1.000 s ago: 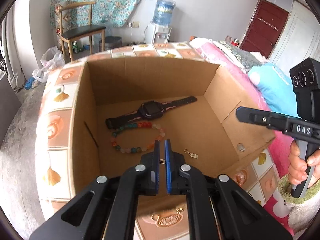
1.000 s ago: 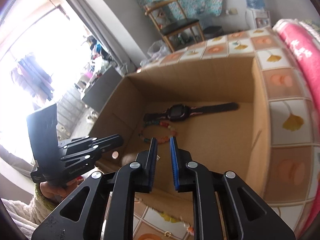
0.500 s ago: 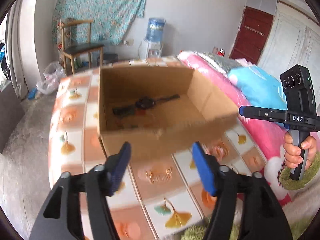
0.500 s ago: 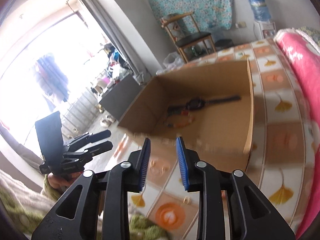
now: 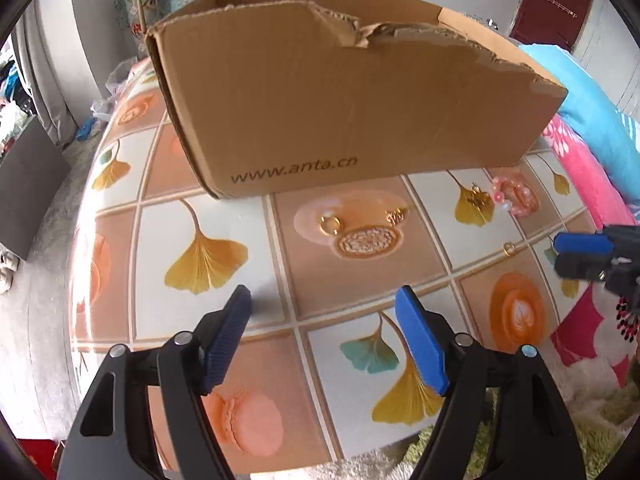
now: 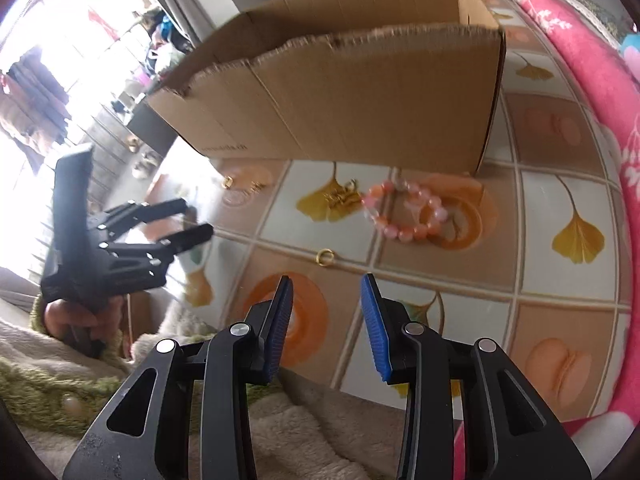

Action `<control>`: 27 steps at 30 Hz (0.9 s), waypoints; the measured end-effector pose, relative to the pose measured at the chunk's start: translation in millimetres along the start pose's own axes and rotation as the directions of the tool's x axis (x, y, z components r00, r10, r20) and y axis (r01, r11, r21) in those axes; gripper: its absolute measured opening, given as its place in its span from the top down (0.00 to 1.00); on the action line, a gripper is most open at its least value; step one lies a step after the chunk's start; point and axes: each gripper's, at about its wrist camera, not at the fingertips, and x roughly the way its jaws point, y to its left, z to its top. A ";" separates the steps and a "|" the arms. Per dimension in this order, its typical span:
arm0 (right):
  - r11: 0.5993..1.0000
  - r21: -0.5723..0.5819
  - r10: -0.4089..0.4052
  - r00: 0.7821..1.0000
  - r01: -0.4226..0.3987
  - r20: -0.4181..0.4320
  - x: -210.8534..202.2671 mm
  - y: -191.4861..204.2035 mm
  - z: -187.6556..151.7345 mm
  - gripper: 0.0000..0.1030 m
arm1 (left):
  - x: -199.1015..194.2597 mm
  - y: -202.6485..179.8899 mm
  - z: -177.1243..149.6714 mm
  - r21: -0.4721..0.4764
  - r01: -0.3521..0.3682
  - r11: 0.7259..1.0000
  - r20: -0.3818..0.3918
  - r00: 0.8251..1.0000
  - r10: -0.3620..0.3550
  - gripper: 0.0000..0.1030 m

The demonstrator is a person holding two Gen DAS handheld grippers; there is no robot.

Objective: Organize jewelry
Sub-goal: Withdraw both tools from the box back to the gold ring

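A cardboard box [image 5: 344, 104] stands on the tiled table; its inside is hidden from both views. In front of it lie a gold ring [image 5: 330, 224], a small gold piece [image 5: 397, 215], a gold charm [image 5: 477, 197], a pink bead bracelet [image 5: 514, 196] and another gold ring [image 5: 509, 247]. My left gripper [image 5: 326, 332] is open and empty, low over the table's near edge. My right gripper [image 6: 326, 312] is open and empty, just short of the gold ring [image 6: 325, 257], with the bracelet [image 6: 408, 212] and charm [image 6: 340, 198] beyond.
The table top [image 5: 192, 216] has a tile pattern of ginkgo leaves and macarons. A pink blanket [image 6: 592, 56] and a blue pillow [image 5: 592, 120] lie to the right. A fluffy green rug [image 6: 48, 396] lies at the near edge.
Both grippers pulled back out of the box and dropped low in front of it. Both jaws went from shut to open.
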 end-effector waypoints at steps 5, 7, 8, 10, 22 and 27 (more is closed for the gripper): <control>0.998 -0.033 -0.050 0.999 0.050 0.005 14.9 10.2 2.9 0.72 | 2.8 -8.0 -2.6 0.038 -0.042 0.998 0.016 0.999 0.041 0.20; 0.996 -0.059 -0.065 0.998 0.066 0.015 24.4 15.2 5.7 0.74 | 3.2 -11.1 -4.4 0.055 -0.050 0.997 0.023 0.999 0.049 0.19; 0.994 -0.070 -0.077 0.997 0.079 0.019 27.3 17.6 6.0 0.75 | 4.2 -13.6 -5.2 0.060 -0.052 0.997 0.027 0.998 0.051 0.18; 0.989 -0.096 -0.113 0.993 0.115 0.023 33.9 24.4 7.3 0.79 | 5.5 -17.3 -3.5 0.057 -0.050 0.997 0.031 0.998 0.048 0.17; 0.969 -0.154 -0.187 0.981 0.192 0.050 50.0 38.0 7.0 0.91 | 5.9 -3.1 -6.3 0.051 -0.052 0.997 0.050 0.998 0.049 0.13; 0.966 -0.170 -0.186 0.981 0.194 0.060 63.2 47.0 9.0 0.91 | 4.8 2.0 -5.7 0.039 -0.037 0.999 0.067 0.997 0.035 0.13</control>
